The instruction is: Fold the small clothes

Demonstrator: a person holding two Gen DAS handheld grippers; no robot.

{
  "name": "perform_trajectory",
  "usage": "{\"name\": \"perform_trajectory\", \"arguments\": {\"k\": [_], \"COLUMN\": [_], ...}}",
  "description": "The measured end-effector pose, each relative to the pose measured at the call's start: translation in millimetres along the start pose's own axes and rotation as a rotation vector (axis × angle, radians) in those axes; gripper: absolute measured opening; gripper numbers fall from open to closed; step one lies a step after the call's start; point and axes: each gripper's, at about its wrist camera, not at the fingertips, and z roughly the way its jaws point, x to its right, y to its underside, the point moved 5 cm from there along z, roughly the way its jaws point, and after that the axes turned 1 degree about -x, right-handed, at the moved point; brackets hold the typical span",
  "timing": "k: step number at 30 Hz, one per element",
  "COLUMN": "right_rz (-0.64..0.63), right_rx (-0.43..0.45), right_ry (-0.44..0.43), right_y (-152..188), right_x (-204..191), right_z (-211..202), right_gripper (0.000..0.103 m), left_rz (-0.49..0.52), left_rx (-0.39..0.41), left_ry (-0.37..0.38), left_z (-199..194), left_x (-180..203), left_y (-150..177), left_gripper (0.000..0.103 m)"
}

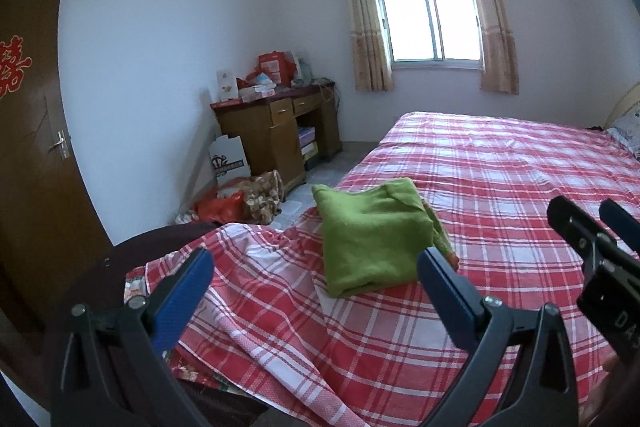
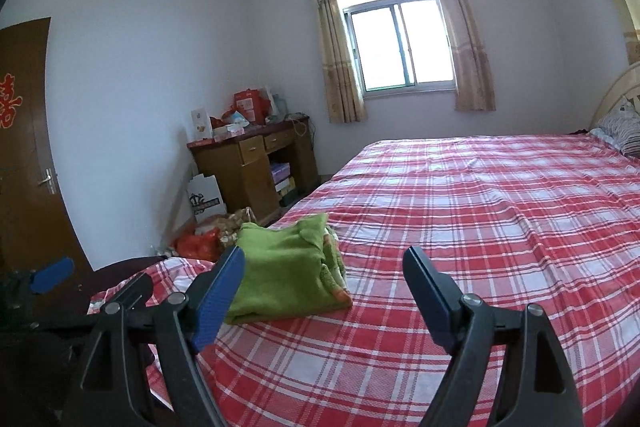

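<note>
Across most of both views stretched the bed (image 2: 460, 211), covered in a red and white checked sheet (image 1: 480, 179), with a window (image 2: 400, 47) and a wooden desk (image 1: 276, 131) against the far wall and a brown door (image 1: 36, 131) at the far left. Near the bed's left edge lay the folded green garment (image 1: 372, 239), a neat square bundle resting flat on the sheet. You held your left gripper (image 1: 316, 287) above the near part of the bed, jaws spread wide and empty, with the garment just beyond and between its blue fingertips (image 1: 188, 291), not touched by them. Your right gripper (image 2: 324, 291) was likewise released and holding nothing, and the garment lay just past its left fingertip, left of the gap between the jaws.
</note>
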Motion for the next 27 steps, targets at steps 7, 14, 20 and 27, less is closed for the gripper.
{"name": "perform_trajectory", "arguments": {"k": [7,14,20,27], "right_rz": [0.007,0.02,0.036,0.038], "right_rx": [0.011,0.013,0.012,0.004], "right_ry": [0.005,0.013,0.021,0.026], "right_y": [-0.2,0.0,0.6,3.6], "right_x": [0.8,4.9,9.8,12.0], "right_z": [-2.3,-3.2,-4.1,-2.0], "right_gripper": [0.082,0.082,0.082,0.082], "left_rz": [0.001,-0.004,-0.011,-0.024], "left_rx": [0.005,0.004,-0.003,-0.015], "left_ry": [-0.003,-0.006,-0.013,-0.047], "left_z": [-2.5,-1.9,0.5,5.9], "left_x": [0.0,-2.4,-7.0,-10.5], "left_y": [-0.1,-0.8,-2.3,-1.8], "left_gripper": [0.103,0.103,0.103,0.103]}}
